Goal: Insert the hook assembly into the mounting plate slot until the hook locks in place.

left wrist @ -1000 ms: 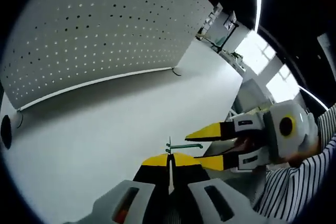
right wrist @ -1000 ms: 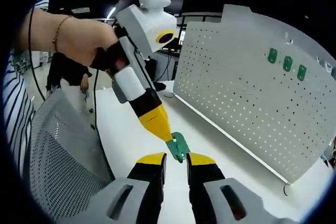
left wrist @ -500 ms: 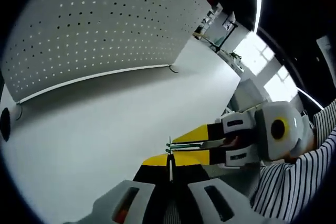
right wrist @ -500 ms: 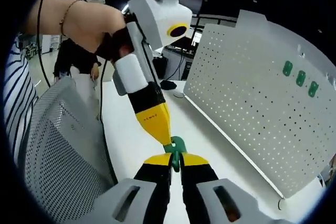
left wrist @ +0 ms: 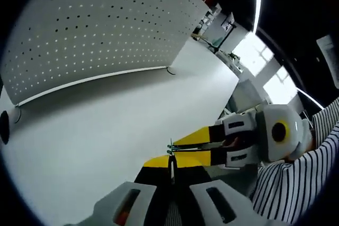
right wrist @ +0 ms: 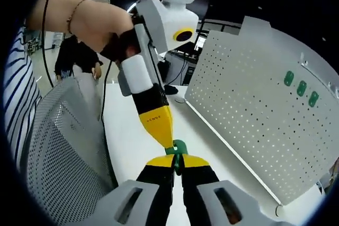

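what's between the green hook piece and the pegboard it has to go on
Nothing visible. The green hook piece is pinched between both grippers above bare white table; the pegboard stands apart beyond it.

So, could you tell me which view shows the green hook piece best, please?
The right gripper view: the green hook piece shows its broad face, pinched between both tools' yellow tips. The left gripper view catches it edge-on, as a thin green line.

"What sort of place does this look like?"

"A lab or workshop: a white perforated metal pegboard (right wrist: 254, 109) stands on a plain white worktable (left wrist: 106, 125), with bright windows (left wrist: 265, 67) and cluttered benches (left wrist: 220, 30) beyond the pegboard."
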{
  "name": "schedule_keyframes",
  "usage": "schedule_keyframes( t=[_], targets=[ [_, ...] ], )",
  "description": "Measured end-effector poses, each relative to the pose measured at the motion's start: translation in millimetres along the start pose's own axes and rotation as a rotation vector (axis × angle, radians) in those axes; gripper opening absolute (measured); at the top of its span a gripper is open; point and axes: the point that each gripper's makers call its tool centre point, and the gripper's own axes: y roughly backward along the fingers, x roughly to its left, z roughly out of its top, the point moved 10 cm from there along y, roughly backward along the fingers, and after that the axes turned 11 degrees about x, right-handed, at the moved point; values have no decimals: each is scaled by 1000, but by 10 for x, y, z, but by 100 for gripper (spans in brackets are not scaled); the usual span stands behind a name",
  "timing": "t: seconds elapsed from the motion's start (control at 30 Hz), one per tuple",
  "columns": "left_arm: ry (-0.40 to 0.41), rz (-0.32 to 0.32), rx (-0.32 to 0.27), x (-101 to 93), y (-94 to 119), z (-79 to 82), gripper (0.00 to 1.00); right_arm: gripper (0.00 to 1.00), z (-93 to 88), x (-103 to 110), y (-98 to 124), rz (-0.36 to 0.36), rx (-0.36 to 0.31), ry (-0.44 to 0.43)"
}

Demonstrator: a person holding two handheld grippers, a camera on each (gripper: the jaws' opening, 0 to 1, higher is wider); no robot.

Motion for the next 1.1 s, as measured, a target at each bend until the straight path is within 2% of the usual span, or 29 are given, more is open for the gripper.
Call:
schedule_keyframes(
  t=[0.33, 0.5, 0.6, 0.67, 0.8, 0.93, 1.0, 1.1],
  targets=[
    [-11, -5, 5, -5, 16, -23, 1, 1, 14, 24, 2, 15, 14, -12],
    [-64, 2, 12, -14, 16, -50, 1, 1, 19, 34, 5, 37, 26, -18],
    [-86, 1, -10, -18, 37, -72, 2, 1, 24, 21, 14, 67, 22, -89],
    [-72, -8, -19, -7, 43, -83, 2, 1, 24, 16, 15, 86, 19, -128],
    [-41, -27, -40, 31, 47, -125, 2, 1, 31, 40, 9, 87, 20, -102],
    [-57, 15, -48, 48, 47, -183, 10, 1, 37, 63, -4, 100, 22, -109],
    [-38, 17, -57, 58, 67, -214, 10, 1, 36, 62, -6, 86, 24, -103],
    [-30, 24, -111, 78, 117, -251, 14, 1, 35, 47, 2, 96, 18, -152]
  ],
)
